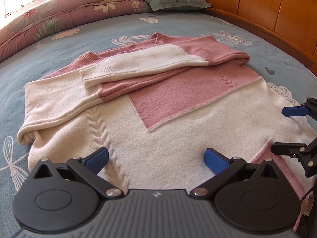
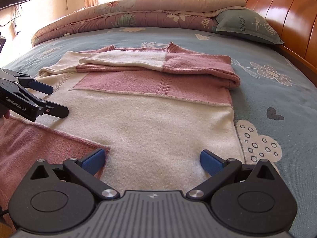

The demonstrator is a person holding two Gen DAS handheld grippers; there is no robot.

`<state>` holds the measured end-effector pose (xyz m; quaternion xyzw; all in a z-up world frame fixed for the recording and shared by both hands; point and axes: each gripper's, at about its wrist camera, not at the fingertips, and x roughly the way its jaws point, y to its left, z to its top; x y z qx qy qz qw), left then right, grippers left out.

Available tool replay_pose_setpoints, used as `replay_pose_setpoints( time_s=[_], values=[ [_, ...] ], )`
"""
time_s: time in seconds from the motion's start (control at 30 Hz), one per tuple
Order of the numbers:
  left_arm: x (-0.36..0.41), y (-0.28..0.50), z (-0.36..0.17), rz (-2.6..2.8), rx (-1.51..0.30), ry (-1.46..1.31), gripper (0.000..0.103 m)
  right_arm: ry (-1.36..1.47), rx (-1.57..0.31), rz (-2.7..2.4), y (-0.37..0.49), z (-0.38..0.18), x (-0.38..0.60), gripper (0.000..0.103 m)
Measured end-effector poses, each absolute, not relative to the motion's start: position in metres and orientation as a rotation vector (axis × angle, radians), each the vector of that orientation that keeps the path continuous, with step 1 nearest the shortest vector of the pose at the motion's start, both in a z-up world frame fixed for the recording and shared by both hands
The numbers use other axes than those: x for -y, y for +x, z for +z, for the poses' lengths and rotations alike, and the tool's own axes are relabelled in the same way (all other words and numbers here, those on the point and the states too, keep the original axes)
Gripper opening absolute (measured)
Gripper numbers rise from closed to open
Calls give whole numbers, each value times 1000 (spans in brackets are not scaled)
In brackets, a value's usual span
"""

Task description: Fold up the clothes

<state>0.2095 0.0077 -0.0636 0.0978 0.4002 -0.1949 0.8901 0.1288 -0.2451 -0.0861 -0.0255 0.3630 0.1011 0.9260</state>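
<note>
The sweater [image 2: 150, 107], a pink-and-cream knit, lies spread flat on the bed [image 2: 277, 63] with its collar toward the far side and its hem toward the viewer. Both sleeves already lie folded across the chest: the cream-cuffed sleeve [image 1: 138, 63] rests on top, crossing the pink one beneath it. The lower body is still laid out at full length, so by my reading the fold is part way along — sleeves in, body not yet doubled.

It looks soft, thick and limp, light for its bulk. A knit like this will sag and stretch wherever it is lifted, and the loose sleeves could slide off if the body is raised quickly. The hem corners look the soundest places to take hold, pinching a good bite of fabric on each side so the edge rises evenly.

The left gripper [image 1: 156, 158] hovers just above the sweater's near-left part, its blue pads spread wide and holding nothing. The right gripper [image 2: 152, 159] sits likewise over the near-right part, also spread wide and empty.

Beyond the sweater's collar lie a folded quilt [image 2: 122, 13] and a grey-green pillow [image 2: 247, 25] — with the wooden headboard [image 2: 287, 13] to the sweater's right.
</note>
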Motion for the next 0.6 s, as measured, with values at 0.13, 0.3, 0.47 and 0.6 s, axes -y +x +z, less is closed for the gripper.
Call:
replay_pose_setpoints(
  time_s=[0.13,0.3,0.47,0.6],
  values=[
    [-4,183,-47,-391,-810,159,102,-20,-755,204,129,-84,250,103],
    [-4,159,-56,-364,-862,68,102,3,-755,202,130,-84,253,103],
    [-7,153,-68,-310,-924,34,102,-42,-744,190,130,-87,248,103],
    [-7,150,-66,-295,-935,32,102,-41,-731,186,130,-89,248,103]
  ],
)
